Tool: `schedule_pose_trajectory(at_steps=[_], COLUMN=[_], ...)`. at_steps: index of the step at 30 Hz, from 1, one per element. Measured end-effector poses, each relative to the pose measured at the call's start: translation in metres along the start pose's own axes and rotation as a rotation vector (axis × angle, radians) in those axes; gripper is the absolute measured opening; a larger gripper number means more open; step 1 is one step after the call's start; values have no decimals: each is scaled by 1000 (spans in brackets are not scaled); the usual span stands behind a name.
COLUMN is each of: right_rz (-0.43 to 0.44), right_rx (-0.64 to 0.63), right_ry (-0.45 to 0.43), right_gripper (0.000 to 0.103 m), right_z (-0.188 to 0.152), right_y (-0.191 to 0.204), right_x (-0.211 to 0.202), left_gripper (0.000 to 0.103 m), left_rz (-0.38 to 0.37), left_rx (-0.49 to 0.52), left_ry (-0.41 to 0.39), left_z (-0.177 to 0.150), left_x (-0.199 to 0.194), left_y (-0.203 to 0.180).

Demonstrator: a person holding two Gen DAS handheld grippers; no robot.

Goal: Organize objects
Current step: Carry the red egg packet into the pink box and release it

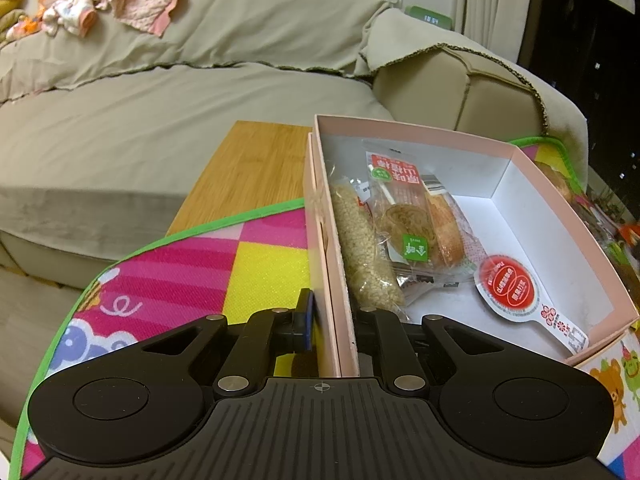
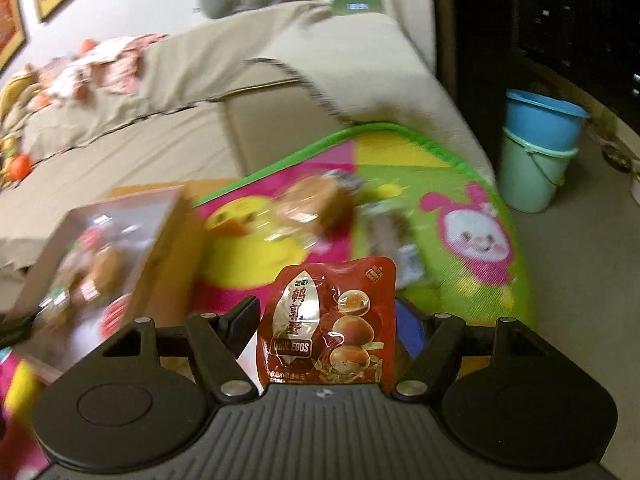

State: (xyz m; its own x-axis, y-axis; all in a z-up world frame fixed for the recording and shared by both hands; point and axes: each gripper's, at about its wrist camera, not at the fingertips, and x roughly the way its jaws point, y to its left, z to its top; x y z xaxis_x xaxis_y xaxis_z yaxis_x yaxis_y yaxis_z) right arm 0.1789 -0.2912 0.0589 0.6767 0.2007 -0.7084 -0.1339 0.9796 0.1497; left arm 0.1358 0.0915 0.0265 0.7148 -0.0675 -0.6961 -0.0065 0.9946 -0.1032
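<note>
The left gripper [image 1: 334,330] is clamped on the near-left wall of the pink box [image 1: 560,196], one finger outside and one inside, apparently to steady the box while snacks go in. The box sits on the colourful play mat [image 1: 208,276], its far end over a wooden board [image 1: 256,168] beside the sofa [image 1: 160,120]. Inside, a sesame bar [image 1: 362,248], a red haw-lollipop packet [image 1: 400,204], a wrapped bun [image 1: 446,232] and a round red sauce cup [image 1: 508,286] crowd the left wall and near end; the far-right corner is bare white floor, the likeliest room for another item. The right gripper [image 2: 326,328] holds a red quail-egg packet [image 2: 328,324] upright between narrowed fingers, above the mat and to the right of the box. That view is blurred; more wrapped snacks [image 2: 320,204] lie toward the mat's far edge, with two stacked buckets [image 2: 538,156] beyond its right edge.
</note>
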Motion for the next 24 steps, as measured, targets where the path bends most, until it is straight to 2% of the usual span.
schedule_pose_trajectory(at_steps=[8, 12, 19, 24], right_rz=[122, 152, 174, 183], right_rx=[-103, -175, -298, -367], right_ry=[51, 60, 14, -26], right_gripper=[73, 72, 73, 73], right_z=[-37, -50, -38, -22], right_y=[55, 86, 135, 166], right_x=[-48, -63, -80, -78], left_gripper=[13, 14, 14, 15], left_rz=[-1, -5, -19, -28], left_rx=[-4, -7, -16, -20], left_ry=[-2, -3, -6, -6], left_z=[1, 1, 0, -1], left_x=[0, 0, 0, 0], left_y=[0, -1, 0, 2])
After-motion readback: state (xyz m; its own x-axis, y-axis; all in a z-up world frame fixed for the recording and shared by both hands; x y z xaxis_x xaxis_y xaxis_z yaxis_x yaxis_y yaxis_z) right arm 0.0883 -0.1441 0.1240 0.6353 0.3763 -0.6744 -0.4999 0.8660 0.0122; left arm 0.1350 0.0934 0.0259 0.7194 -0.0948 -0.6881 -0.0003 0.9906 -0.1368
